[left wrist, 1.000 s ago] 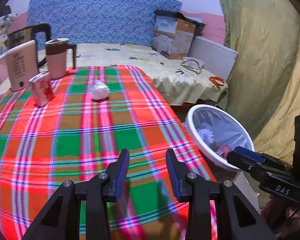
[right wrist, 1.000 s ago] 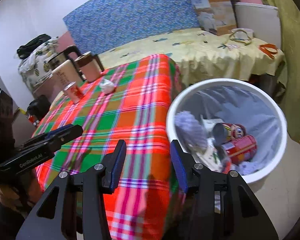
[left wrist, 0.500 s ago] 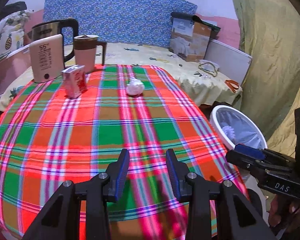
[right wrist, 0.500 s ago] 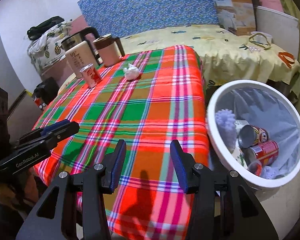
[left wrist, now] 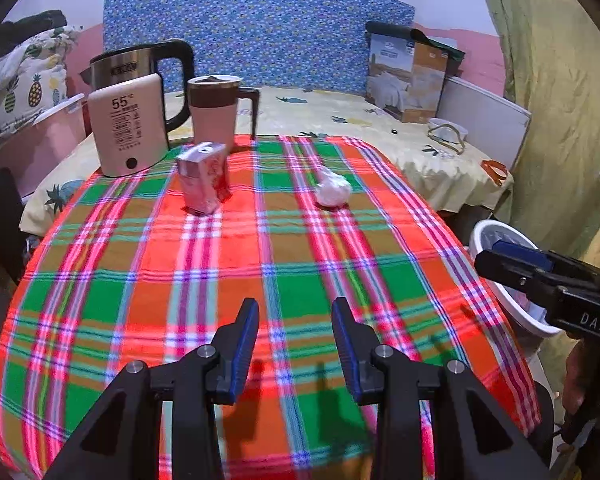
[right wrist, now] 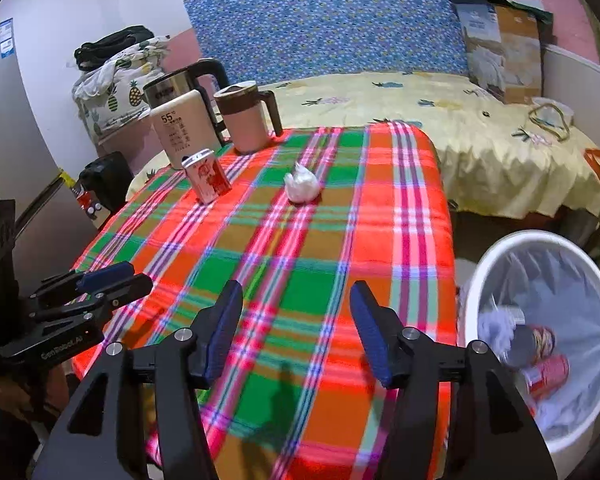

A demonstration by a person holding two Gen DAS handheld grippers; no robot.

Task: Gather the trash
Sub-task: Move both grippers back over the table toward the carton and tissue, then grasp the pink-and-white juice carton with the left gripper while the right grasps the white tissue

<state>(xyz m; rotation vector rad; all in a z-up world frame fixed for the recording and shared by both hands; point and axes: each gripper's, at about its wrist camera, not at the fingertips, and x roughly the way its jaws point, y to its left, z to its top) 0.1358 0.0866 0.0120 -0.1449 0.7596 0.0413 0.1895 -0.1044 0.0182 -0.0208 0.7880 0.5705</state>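
- Bed with yellow printed sheet lies behind the desk; blue patterned headboard at its back
- Desk under red, green and orange plaid cloth fills the middle of both views
- White trash bin with clear liner stands on the floor just beside the desk's right edge; inside it, a red can, a second can and pale crumpled scraps
- Left hand-held gripper hovers over the near desk edge, jaws apart with nothing between them; right hand-held gripper likewise spread and empty, near the desk's right side by the bin
- Steel kettle, cream box marked 55 and pink jug are grouped at the far left corner
- Red drink carton stands upright on the cloth in front of the jug
- Crumpled white paper ball rests on the cloth to the right of the carton, apart from it, well away from both grippers
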